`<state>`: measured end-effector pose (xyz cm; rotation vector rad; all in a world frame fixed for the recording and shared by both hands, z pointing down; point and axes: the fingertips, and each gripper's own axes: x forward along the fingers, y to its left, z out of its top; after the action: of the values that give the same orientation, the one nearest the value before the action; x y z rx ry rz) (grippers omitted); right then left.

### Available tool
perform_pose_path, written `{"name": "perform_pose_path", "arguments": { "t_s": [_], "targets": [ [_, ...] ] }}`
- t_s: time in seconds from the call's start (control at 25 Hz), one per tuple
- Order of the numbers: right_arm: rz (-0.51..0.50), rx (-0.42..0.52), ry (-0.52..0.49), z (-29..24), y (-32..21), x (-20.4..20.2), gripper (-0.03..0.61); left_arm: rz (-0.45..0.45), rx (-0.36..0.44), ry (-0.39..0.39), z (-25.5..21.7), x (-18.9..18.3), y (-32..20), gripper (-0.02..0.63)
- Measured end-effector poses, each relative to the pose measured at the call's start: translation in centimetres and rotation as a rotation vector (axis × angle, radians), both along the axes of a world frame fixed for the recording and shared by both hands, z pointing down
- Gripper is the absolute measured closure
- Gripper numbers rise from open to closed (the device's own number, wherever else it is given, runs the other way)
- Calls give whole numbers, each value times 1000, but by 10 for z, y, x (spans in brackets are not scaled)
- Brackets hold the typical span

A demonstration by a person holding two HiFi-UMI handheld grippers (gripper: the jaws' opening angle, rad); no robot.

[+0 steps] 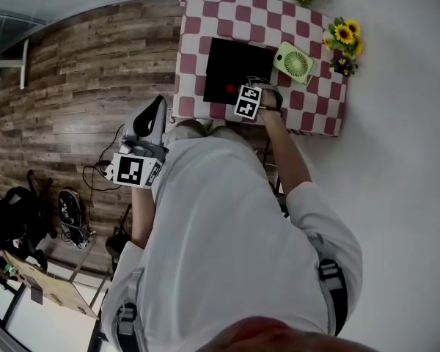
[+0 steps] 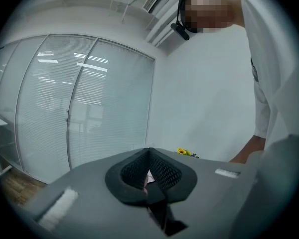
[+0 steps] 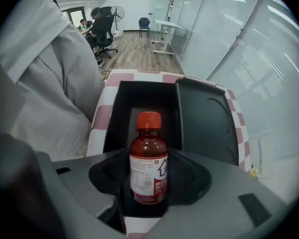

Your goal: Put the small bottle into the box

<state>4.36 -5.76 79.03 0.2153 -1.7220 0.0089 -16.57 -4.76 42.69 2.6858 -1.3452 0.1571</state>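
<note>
Right gripper [image 3: 147, 185] around bottle [image 3: 148, 153], base hidden

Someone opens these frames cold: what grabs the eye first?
The red-capped small bottle, clamped upright in the right hand-held gripper, right at the open black box on the pink-checked table. Next, the left hand-held gripper: shut, empty, held away from the table and pointing up toward a glass wall.
</note>
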Motion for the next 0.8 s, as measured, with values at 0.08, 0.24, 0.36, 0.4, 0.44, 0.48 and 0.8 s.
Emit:
{"name": "perform_pose_path", "arguments": {
  "t_s": [0.08, 0.24, 0.36, 0.4, 0.44, 0.48, 0.8],
  "targets": [
    [-4, -21, 9, 5, -2, -2, 356, -5, -1, 11, 3, -4, -5, 612],
    [-12, -56, 22, 16, 3, -8, 356, -2, -5, 27, 8, -4, -16, 612],
    [-9, -71, 36, 24, 7, -9, 354, 3, -1, 29, 8, -1, -24, 612],
    [-13, -76, 42, 26, 9, -8, 356, 4, 0, 29, 9, 0, -26, 612],
    [-16, -81, 48, 29, 11, -7, 356, 6, 0, 29, 9, 2, -28, 612],
    [-16, -87, 55, 32, 12, -6, 354, 7, 0, 31, 9, 3, -30, 612],
    [30, -107, 62, 40, 15, -2, 354, 39, 2, 26, 7, 10, -43, 612]
  ]
}}
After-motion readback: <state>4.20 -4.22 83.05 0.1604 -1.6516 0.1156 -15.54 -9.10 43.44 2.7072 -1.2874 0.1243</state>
